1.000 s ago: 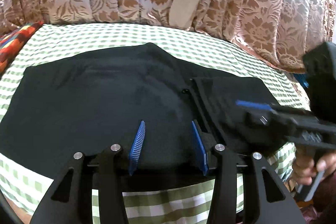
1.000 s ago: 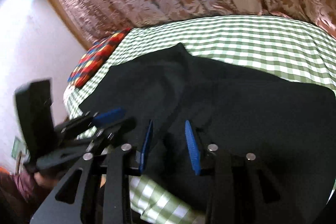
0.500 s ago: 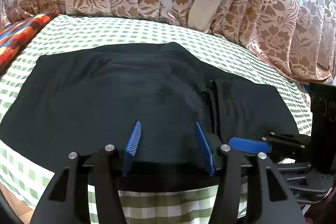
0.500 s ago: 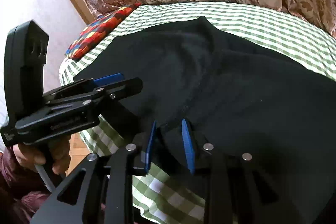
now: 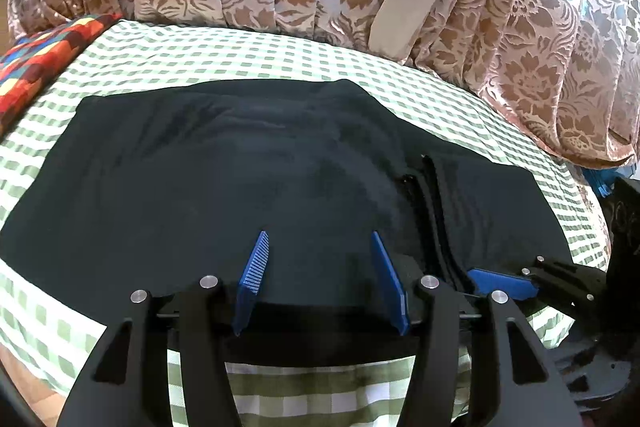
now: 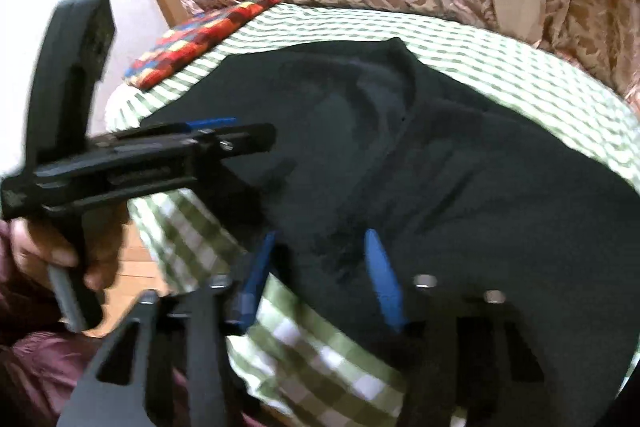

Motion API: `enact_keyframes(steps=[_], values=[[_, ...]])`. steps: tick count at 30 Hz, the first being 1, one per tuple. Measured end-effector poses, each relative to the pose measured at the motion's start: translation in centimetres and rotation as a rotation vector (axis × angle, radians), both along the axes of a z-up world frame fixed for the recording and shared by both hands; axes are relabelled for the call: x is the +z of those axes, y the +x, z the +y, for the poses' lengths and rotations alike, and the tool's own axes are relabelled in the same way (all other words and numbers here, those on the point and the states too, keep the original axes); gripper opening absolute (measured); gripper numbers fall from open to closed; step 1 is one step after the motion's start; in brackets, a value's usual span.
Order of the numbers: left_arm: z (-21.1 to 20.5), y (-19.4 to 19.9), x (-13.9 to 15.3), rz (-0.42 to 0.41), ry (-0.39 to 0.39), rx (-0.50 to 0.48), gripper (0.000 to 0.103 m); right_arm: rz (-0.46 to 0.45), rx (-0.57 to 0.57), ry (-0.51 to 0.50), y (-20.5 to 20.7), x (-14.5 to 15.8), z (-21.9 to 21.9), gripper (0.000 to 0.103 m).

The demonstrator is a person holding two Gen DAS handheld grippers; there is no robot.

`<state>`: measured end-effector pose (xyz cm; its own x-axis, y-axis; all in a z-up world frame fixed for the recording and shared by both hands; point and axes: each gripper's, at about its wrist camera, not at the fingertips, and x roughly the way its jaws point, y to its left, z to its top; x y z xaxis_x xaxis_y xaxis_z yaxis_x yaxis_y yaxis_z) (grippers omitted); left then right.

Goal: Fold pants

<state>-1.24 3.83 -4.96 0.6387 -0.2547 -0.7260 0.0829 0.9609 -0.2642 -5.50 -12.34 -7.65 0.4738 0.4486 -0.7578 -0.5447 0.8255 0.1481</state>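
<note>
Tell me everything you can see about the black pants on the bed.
The black pants lie spread flat across the green checked bedsheet, soft matte fabric with shallow wrinkles. They look already folded lengthwise, one peak pointing toward the curtain. A seam or pocket edge with stacked layers runs near their right end. The near edge reaches the mattress front. Both claws are open at that edge: the left claw over the middle, the right claw by the corner. Whether either touches the cloth is unclear.
</note>
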Motion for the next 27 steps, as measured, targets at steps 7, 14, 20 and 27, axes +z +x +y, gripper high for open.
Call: enact_keyframes(steps=[7,14,20,27], values=[[0.3,-0.1,0.3,-0.009,-0.001,0.008,0.052,-0.048,-0.015,0.031,0.2,1.8,-0.1,0.013],[0.7,-0.2,0.5,-0.014,0.007,0.027,0.052,-0.008,0.018,-0.003,0.7,-0.7,1.1,0.016],[1.2,-0.5,0.7,-0.015,0.016,0.049,0.053,0.034,0.041,0.096,0.5,0.2,0.0,0.045],[2.1,-1.0,1.0,-0.024,0.025,0.081,0.06,0.007,0.013,0.242,0.1,4.0,-2.1,0.047]])
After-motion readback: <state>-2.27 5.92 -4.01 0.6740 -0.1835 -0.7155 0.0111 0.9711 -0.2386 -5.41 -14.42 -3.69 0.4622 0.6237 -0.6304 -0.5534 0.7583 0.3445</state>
